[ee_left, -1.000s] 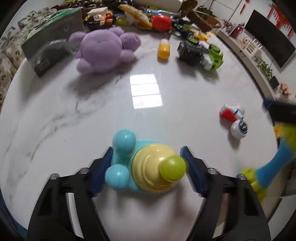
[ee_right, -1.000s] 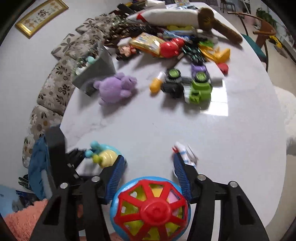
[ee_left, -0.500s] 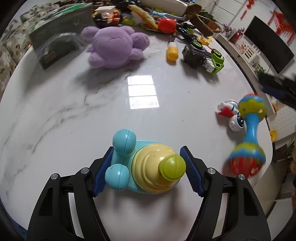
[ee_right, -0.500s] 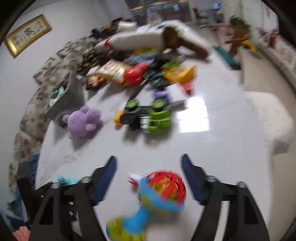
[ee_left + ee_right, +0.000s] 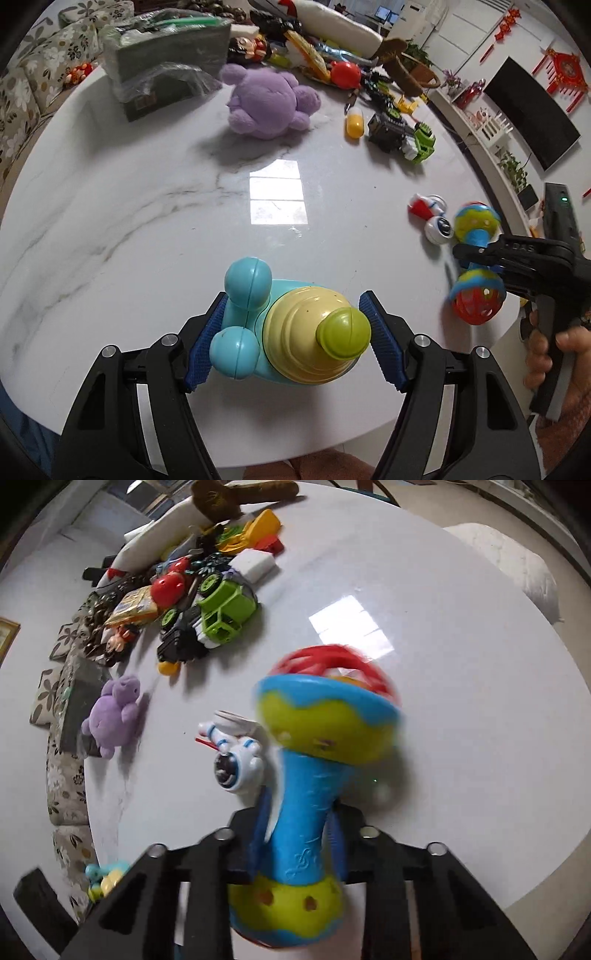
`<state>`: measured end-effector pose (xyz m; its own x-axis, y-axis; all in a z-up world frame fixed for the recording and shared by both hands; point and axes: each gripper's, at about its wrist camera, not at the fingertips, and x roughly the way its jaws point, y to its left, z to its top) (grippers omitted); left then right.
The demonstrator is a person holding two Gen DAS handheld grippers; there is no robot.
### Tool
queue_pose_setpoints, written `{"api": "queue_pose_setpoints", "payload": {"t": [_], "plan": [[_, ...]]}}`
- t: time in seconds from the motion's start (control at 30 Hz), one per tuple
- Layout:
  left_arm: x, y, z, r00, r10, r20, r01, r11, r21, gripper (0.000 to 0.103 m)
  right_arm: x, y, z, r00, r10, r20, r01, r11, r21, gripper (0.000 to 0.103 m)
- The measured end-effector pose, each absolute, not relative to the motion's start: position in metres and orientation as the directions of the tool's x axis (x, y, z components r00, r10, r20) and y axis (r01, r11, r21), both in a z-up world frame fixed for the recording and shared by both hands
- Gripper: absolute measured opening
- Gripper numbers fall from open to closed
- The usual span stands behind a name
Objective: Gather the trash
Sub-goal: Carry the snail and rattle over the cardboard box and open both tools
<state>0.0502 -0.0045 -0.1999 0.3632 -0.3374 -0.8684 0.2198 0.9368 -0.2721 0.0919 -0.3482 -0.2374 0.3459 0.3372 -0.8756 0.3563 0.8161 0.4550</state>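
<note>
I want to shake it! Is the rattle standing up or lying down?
Lying down. The rattle lies sideways on the table, both round ends low, its handle between the right gripper's jaws.

A teal snail toy point(image 5: 288, 332) with a yellow shell is clamped between the blue pads of the left gripper point(image 5: 291, 339) above the white marble desk point(image 5: 147, 206). At the right edge, a dumbbell rattle point(image 5: 476, 258) is gripped at its blue handle by the right gripper point(image 5: 476, 254), held in a hand point(image 5: 565, 354). A purple plush point(image 5: 269, 99) is seen farther back.
</note>
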Motion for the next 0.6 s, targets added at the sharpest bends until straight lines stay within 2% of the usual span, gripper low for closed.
{"api": "queue_pose_setpoints", "payload": {"t": [0.13, 0.33, 0.47, 0.6], "plan": [[0.038, 0.007, -0.187, 0.377, -0.365, -0.851, 0.225, 0.928, -0.298, 0.069, 0.071, -0.335, -0.209, 0.365, 0.307, -0.879, 0.263, 0.872, 0.413, 0.021], [-0.019, 0.02, -0.161, 0.372, -0.394, -0.84, 0.329, 0.903, -0.278, 0.069, 0.015, -0.294, -0.168, 0.348, 0.284, -0.894, 0.041, 0.948, 0.317, 0.021], [-0.064, 0.024, -0.176, 0.293, -0.387, -0.874, 0.373, 0.888, -0.268, 0.069, -0.036, -0.256, -0.181, 0.264, 0.248, -0.932, -0.098, 0.968, 0.23, 0.021], [-0.102, 0.024, -0.221, 0.177, -0.386, -0.905, 0.386, 0.873, -0.297, 0.069, -0.082, -0.24, -0.225, 0.154, 0.204, -0.967, -0.114, 0.976, 0.188, 0.021]]}}
